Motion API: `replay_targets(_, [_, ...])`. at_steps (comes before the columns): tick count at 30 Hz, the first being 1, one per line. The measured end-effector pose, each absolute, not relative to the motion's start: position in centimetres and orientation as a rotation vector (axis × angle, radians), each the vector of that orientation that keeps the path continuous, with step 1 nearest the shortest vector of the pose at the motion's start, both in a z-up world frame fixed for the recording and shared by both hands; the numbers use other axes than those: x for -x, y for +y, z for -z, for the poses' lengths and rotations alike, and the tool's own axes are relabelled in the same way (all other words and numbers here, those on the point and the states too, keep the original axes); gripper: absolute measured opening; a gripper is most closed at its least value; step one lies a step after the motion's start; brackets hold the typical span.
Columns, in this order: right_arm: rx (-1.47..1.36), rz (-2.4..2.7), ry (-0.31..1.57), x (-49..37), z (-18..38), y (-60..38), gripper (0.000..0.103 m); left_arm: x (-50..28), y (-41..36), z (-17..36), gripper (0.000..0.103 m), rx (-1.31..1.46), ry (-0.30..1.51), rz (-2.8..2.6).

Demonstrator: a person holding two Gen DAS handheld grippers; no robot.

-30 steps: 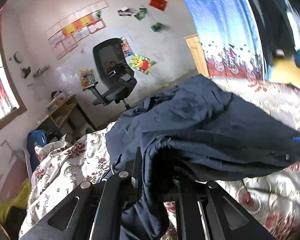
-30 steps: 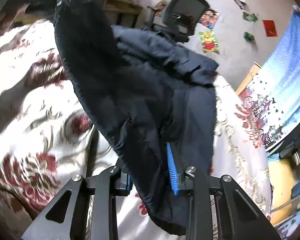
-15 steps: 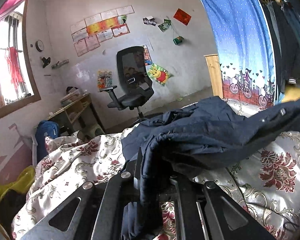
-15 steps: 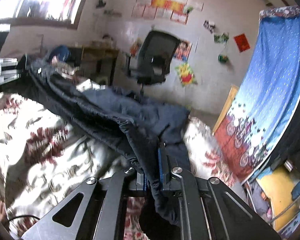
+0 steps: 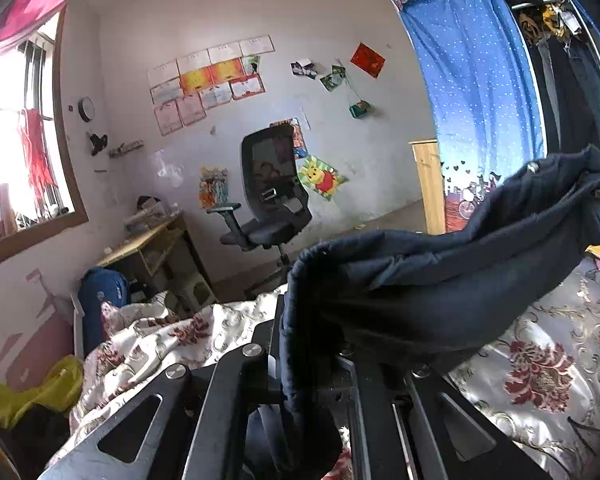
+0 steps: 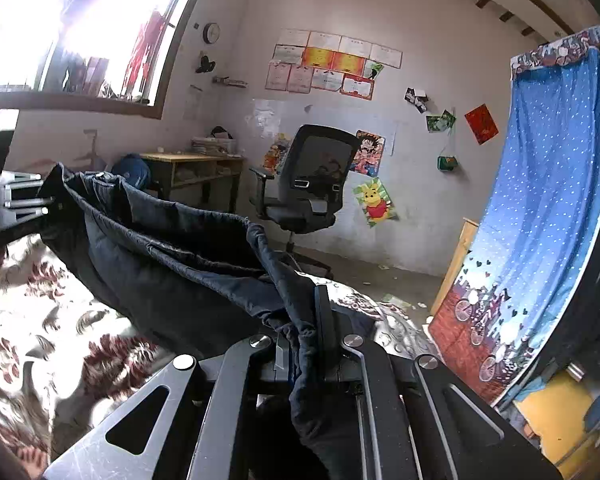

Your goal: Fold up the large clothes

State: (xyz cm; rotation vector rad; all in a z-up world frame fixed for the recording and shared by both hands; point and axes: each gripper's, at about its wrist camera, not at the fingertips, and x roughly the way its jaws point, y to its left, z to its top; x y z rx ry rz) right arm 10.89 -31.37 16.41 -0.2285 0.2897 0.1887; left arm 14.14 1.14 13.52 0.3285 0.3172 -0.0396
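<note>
Lifting jacket (image 5: 440, 280) off bedspread (image 5: 540, 368) — both claws clamped.

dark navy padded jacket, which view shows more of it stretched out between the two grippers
The right wrist view: the dark navy padded jacket runs in one long span from the right gripper to the left gripper. The left wrist view shows it bunched close, its far end cut off at the picture's edge.

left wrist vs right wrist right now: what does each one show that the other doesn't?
Left wrist only: left tongs clamped on the dark blue jacket, blue bag beside the bed, yellow item lower left.

Right wrist only: right tongs clamped on the jacket's other end, left tongs seen from the side.

Both: jacket stretched above the floral bedspread, office chair, blue curtain, desk.
</note>
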Motion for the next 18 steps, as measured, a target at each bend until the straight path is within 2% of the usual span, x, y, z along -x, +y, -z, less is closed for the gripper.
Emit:
replay_targets(12, [0.322, -0.196, 0.541, -26.3, -16.0, -30.4, 0.006, -25.1, 1.4, -12.4, 0.007, -0.286, 0.508, -0.019])
replay_targets(18, [0.341, -0.173, 0.541, -31.9, -14.6, -30.2, 0.006, -30.0, 0.9, -12.0, 0.007, -0.314, 0.557, -0.056])
